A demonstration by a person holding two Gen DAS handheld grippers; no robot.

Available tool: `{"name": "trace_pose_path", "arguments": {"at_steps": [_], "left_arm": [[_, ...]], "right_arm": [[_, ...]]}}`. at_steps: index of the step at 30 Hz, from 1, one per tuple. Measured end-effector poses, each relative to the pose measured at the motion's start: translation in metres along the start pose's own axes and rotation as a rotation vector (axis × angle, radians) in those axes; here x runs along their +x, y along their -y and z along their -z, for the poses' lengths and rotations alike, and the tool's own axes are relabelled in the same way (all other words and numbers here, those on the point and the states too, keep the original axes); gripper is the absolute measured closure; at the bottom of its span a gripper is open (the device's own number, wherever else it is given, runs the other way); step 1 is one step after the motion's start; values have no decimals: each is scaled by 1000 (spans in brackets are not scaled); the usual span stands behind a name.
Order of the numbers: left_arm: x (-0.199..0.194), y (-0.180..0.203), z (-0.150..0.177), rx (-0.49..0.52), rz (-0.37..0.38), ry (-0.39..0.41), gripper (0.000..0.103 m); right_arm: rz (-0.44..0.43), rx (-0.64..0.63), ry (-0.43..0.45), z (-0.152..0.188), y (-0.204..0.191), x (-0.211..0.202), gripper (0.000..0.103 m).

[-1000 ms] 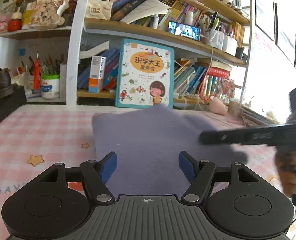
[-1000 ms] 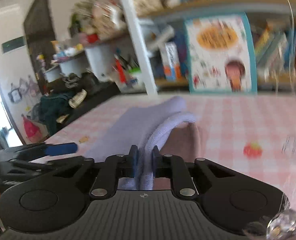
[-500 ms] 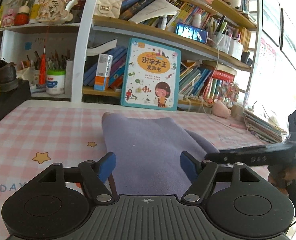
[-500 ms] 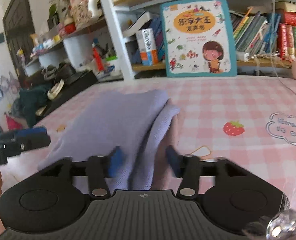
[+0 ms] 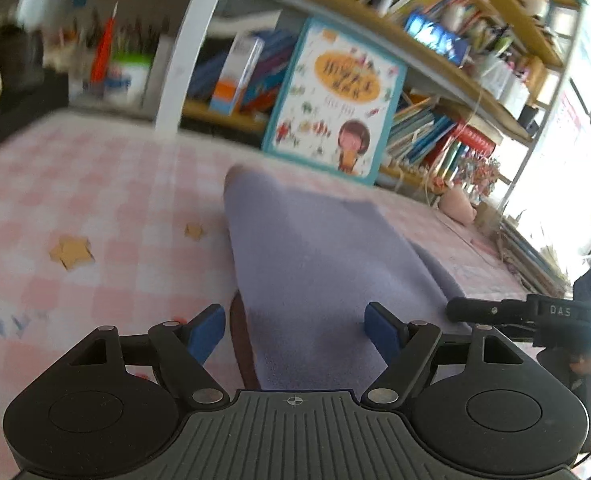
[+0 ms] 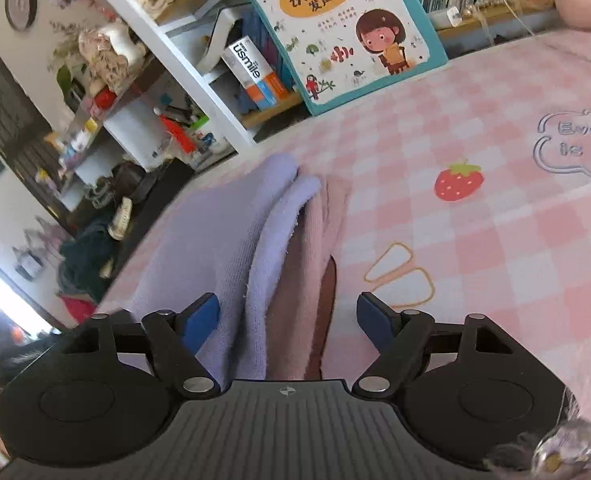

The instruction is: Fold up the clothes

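Note:
A lilac garment (image 5: 319, 256) lies folded on the pink checked tablecloth (image 5: 95, 200), with a pink-brown layer showing under its near edge. My left gripper (image 5: 295, 330) is open, its blue pads on either side of the garment's near end. In the right wrist view the same lilac garment (image 6: 223, 240) lies in folds over a pink layer (image 6: 319, 240). My right gripper (image 6: 287, 322) is open above its near edge, holding nothing. The right gripper's black body also shows in the left wrist view (image 5: 535, 314) at the right.
A children's picture book (image 5: 335, 104) leans against the bookshelf (image 5: 435, 52) behind the table; it also shows in the right wrist view (image 6: 343, 32). A white shelf post (image 5: 191, 52) stands at the table's far edge. Stacked books (image 5: 535, 256) lie at the right.
My right gripper opened and let go of the lilac fold, which now lies flat. The left gripper stayed open and tilted closer over the garment.

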State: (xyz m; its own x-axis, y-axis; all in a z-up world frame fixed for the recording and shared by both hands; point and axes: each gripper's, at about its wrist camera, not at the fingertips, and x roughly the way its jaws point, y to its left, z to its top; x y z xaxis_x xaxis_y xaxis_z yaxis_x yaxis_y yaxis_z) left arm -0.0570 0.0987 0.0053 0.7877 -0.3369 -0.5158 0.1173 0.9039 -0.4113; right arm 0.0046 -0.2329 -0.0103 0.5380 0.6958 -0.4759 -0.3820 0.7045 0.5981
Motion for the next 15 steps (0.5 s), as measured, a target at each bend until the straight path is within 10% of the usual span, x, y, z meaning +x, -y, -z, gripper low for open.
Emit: {"name": "trace_pose_path", "arguments": {"at_steps": [2, 15], "left_arm": [[6, -4, -1, -37, 27, -16, 24], [0, 21, 5, 58, 23, 15, 43]], "right_arm": [[-27, 17, -23, 0, 1, 7, 59], [98, -335, 98, 19, -59, -10, 87]]}}
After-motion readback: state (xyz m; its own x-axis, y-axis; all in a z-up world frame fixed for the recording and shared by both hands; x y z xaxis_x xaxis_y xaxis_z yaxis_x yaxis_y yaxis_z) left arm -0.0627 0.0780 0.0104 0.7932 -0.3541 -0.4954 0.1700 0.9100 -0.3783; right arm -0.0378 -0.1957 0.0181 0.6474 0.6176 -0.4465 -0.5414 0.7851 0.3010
